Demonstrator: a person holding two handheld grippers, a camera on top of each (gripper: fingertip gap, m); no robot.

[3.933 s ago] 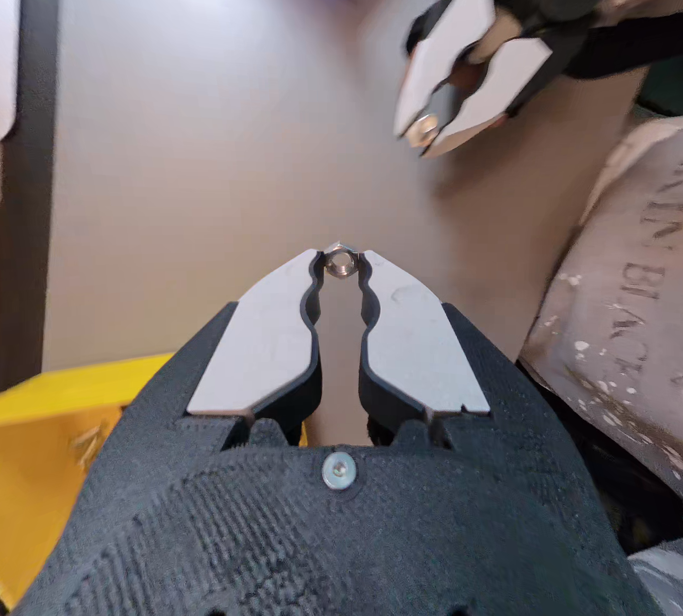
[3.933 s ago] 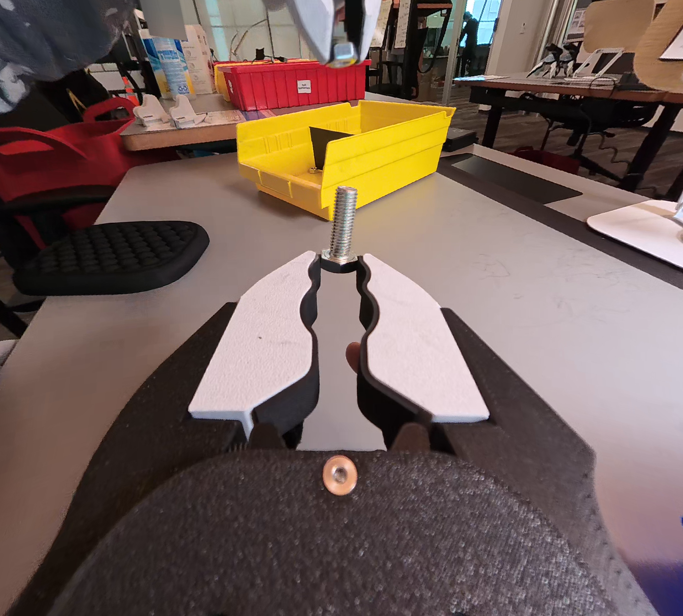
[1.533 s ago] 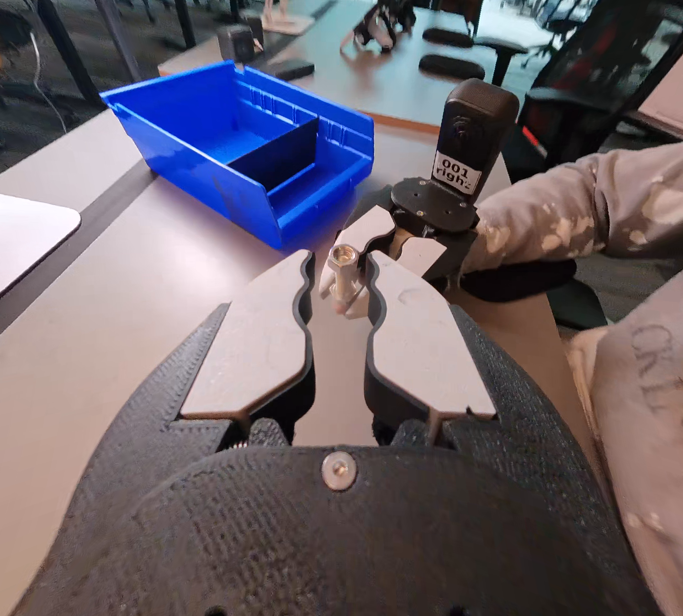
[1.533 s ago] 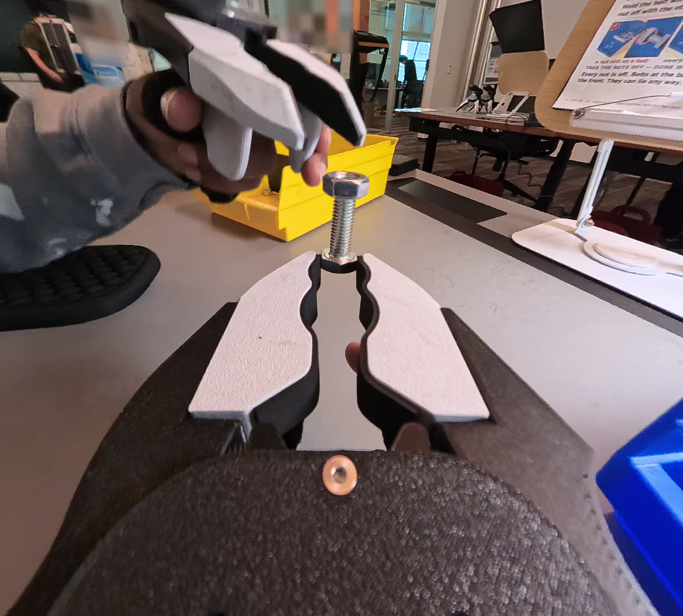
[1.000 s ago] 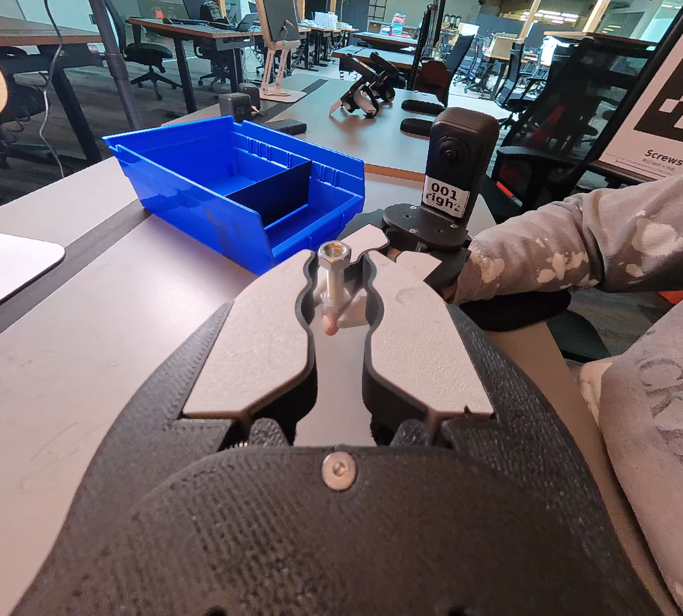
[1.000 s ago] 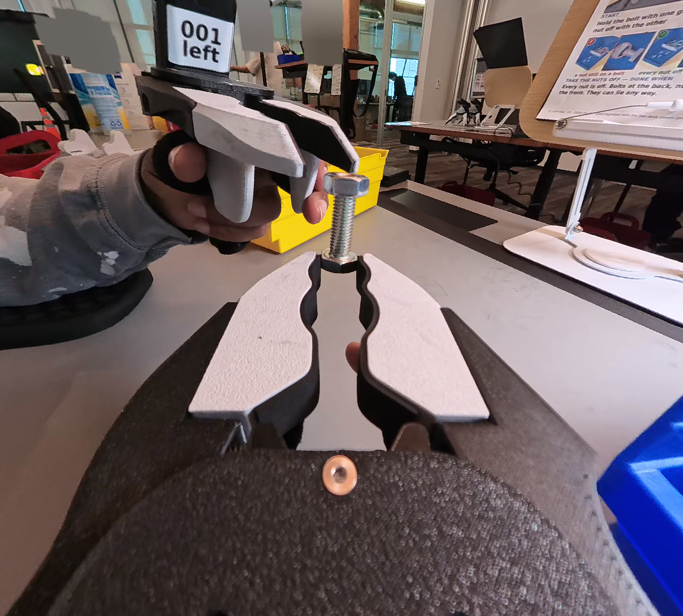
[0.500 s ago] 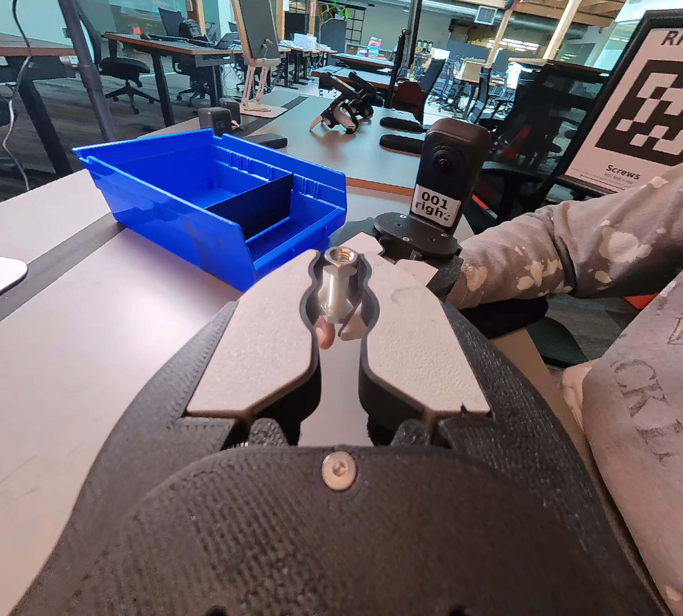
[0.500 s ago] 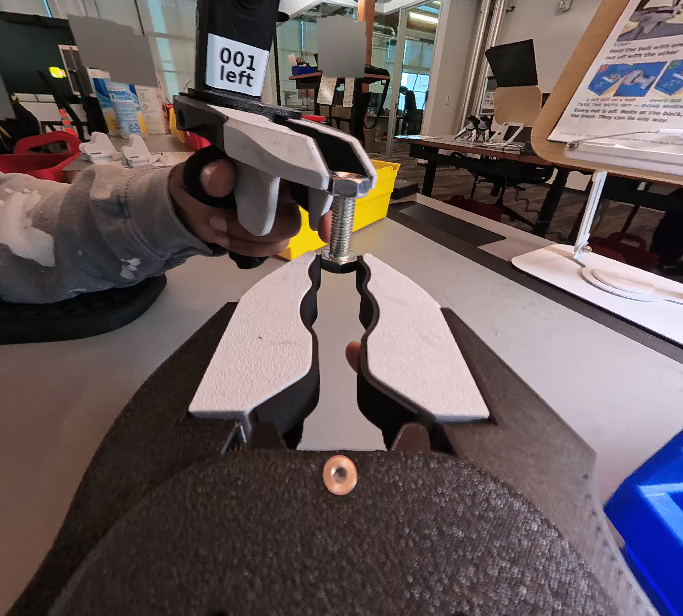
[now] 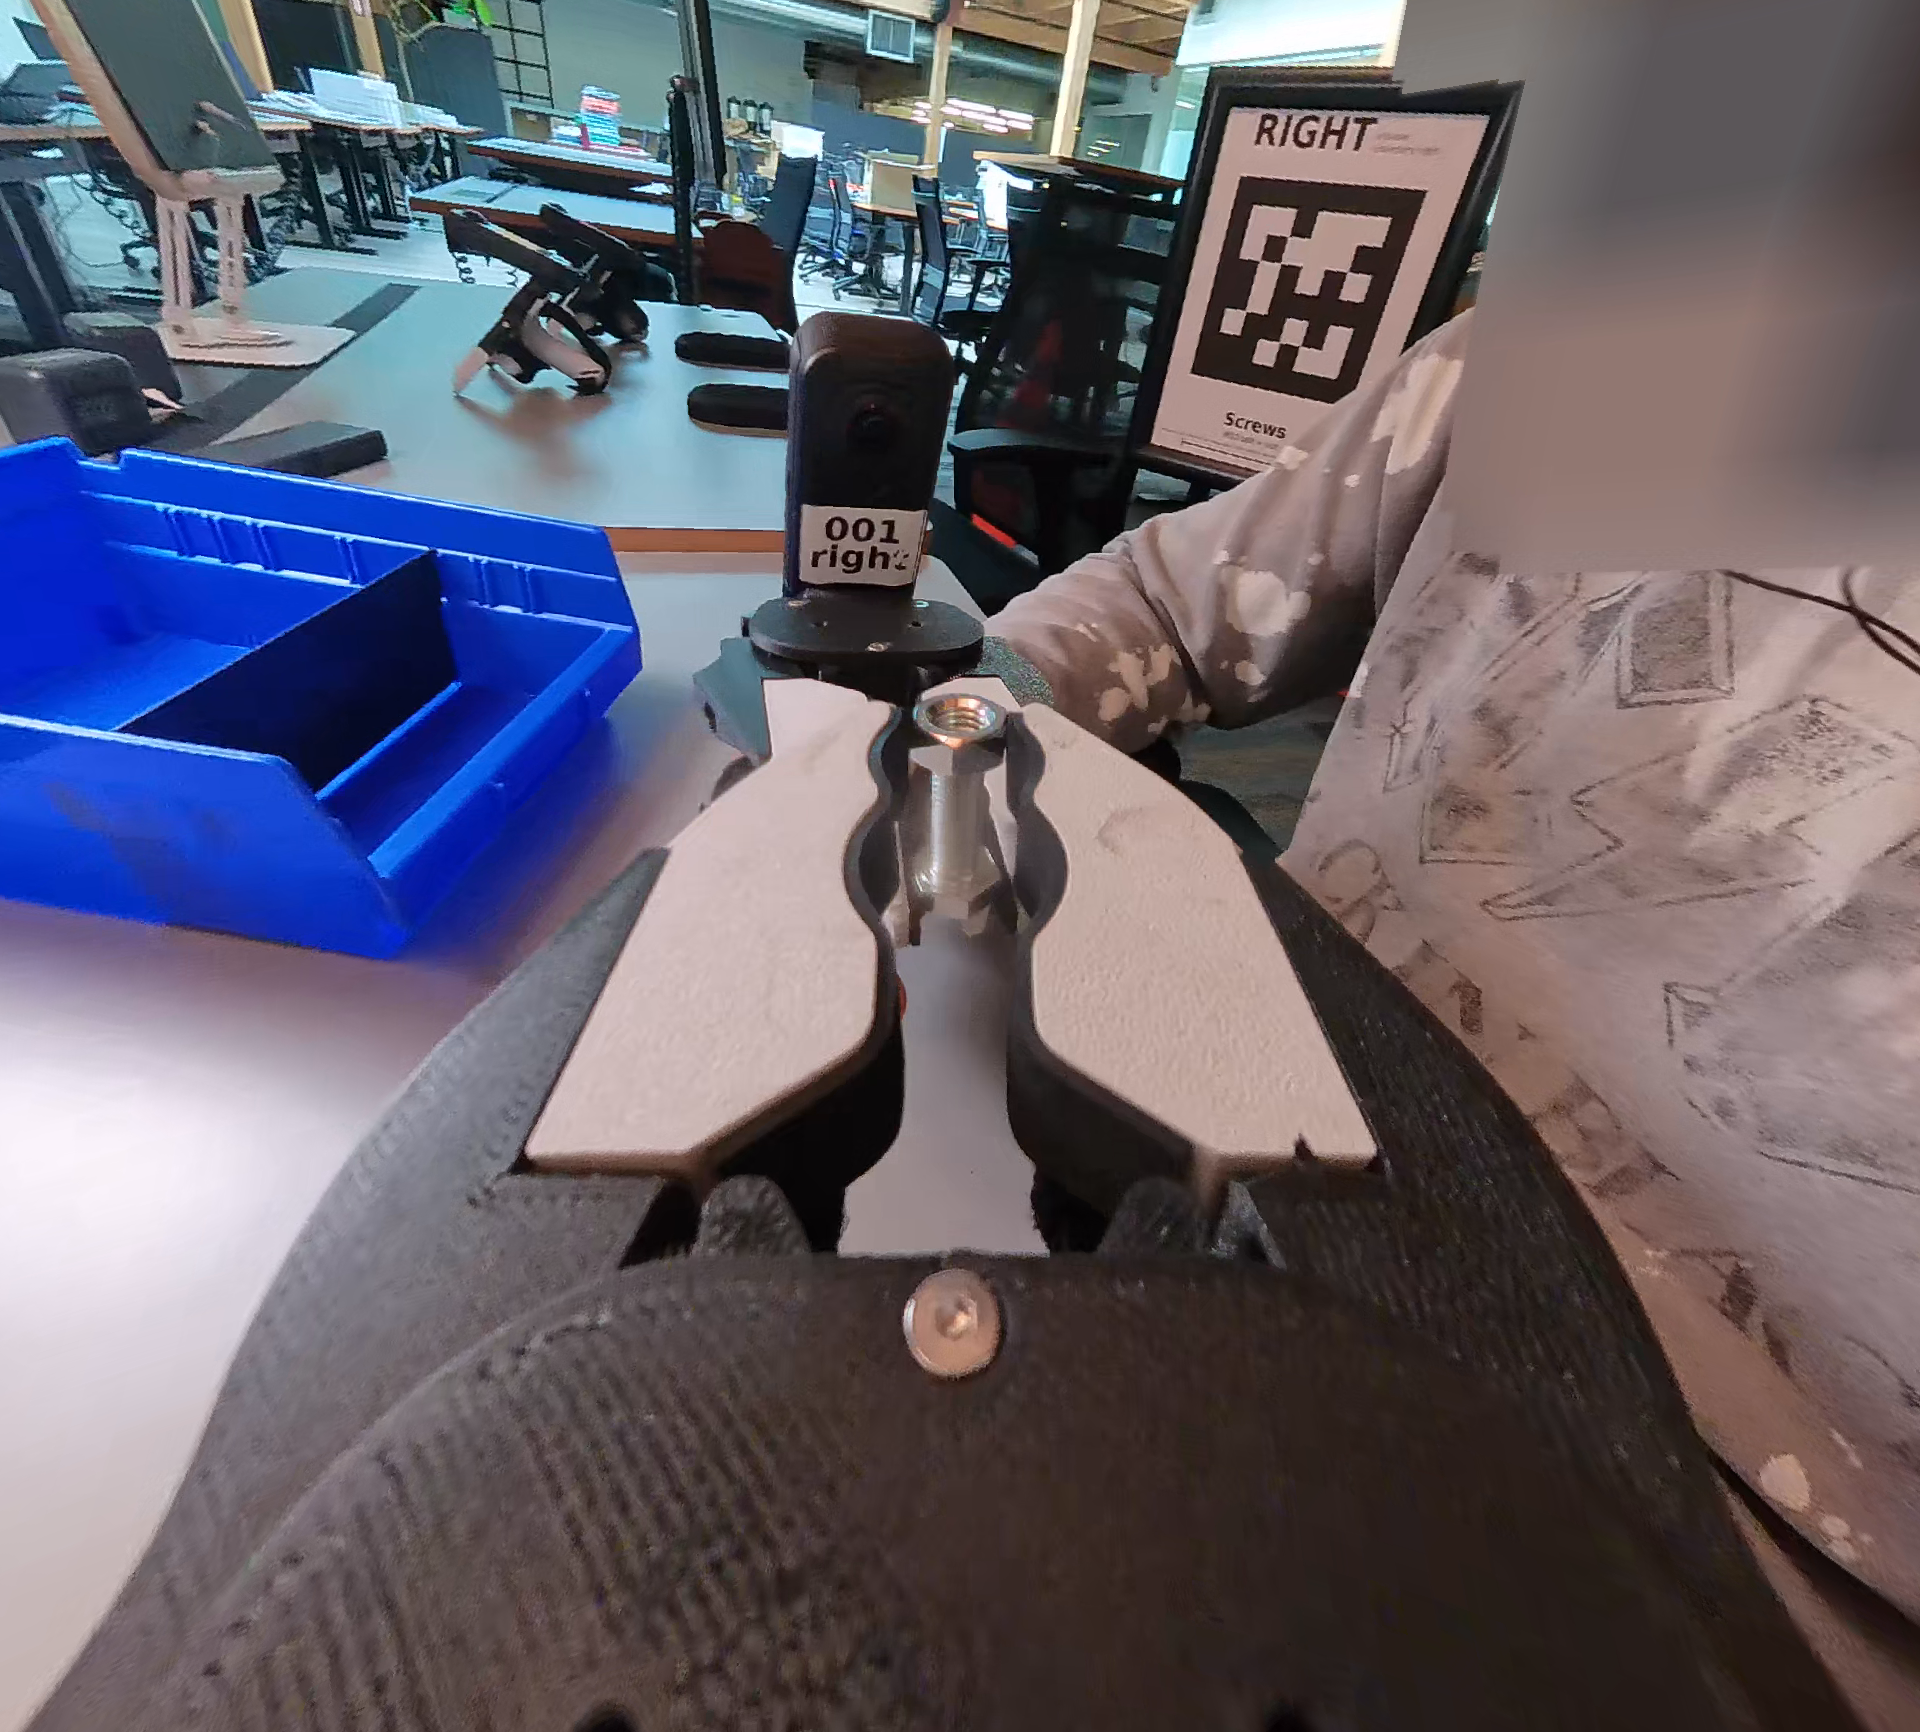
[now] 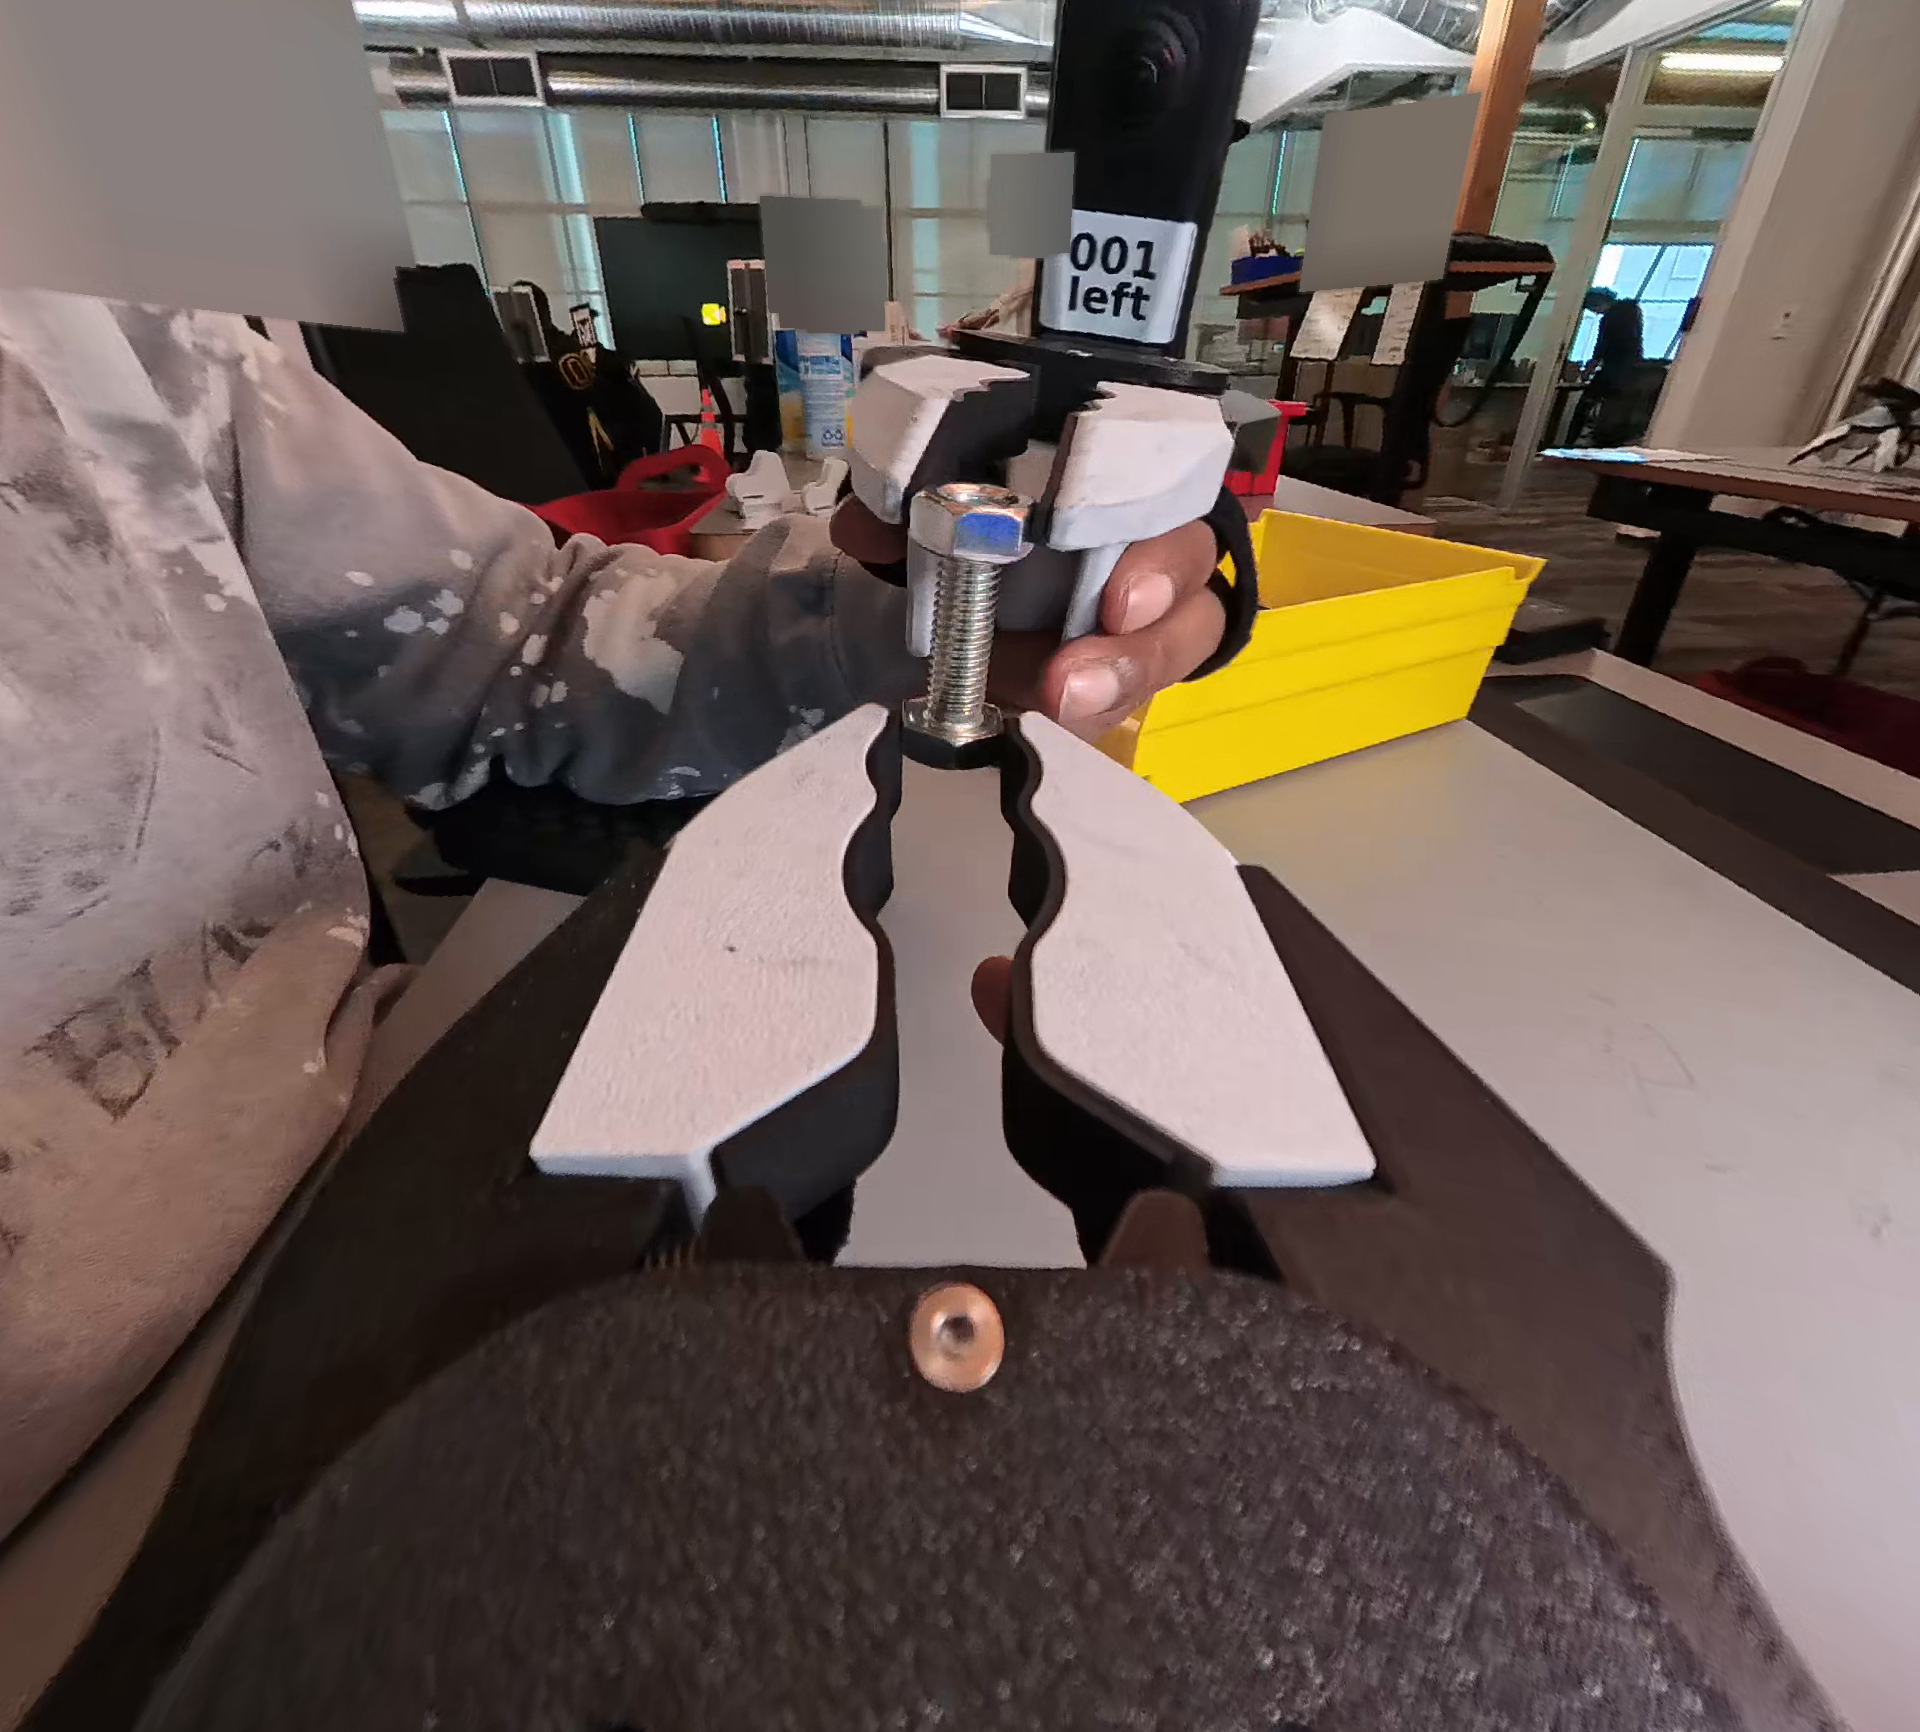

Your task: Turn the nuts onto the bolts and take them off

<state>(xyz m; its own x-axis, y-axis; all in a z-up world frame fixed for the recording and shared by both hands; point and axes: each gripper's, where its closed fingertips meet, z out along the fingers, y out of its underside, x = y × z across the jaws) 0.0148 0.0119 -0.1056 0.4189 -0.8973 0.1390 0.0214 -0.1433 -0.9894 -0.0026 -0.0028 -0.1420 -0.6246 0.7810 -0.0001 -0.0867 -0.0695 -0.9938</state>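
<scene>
The right gripper (image 10: 953, 732) is clenched on the hex head of a steel bolt (image 10: 963, 638), whose threaded shank stands upright above the fingertips. At the top of that bolt sits a hex nut (image 10: 971, 521), and the left gripper (image 10: 977, 503) closes on it from the far side, its two pale fingers (image 10: 1127, 461) pressed against the nut's flats. Behind the bolt, a hand (image 10: 1117, 633) wraps the left gripper's handle, with a black camera (image 10: 1143, 124) carrying a white label rising above it. To the right of the bolt, farther back on the grey table (image 10: 1558, 1007), stands a yellow bin (image 10: 1340, 643). Left of the bolt is a mottled grey sleeve (image 10: 520, 602).

In the left wrist view the left gripper (image 9: 958, 732) grasps the nut (image 9: 958, 719) at its tips, the threaded hole facing up. The bolt (image 9: 948, 825) hangs straight down below the nut, between the fingers, its head held in the right gripper (image 9: 951, 903) underneath. Beyond the bolt stands the right gripper's black camera (image 9: 868, 446), also labelled. To the left of the bolt a blue bin (image 9: 291, 716) with a dark divider rests on the table (image 9: 156, 1111). To the right of the bolt is the person's sleeve (image 9: 1195, 602), and behind it a framed sign (image 9: 1309, 280) bearing a black-and-white marker.
</scene>
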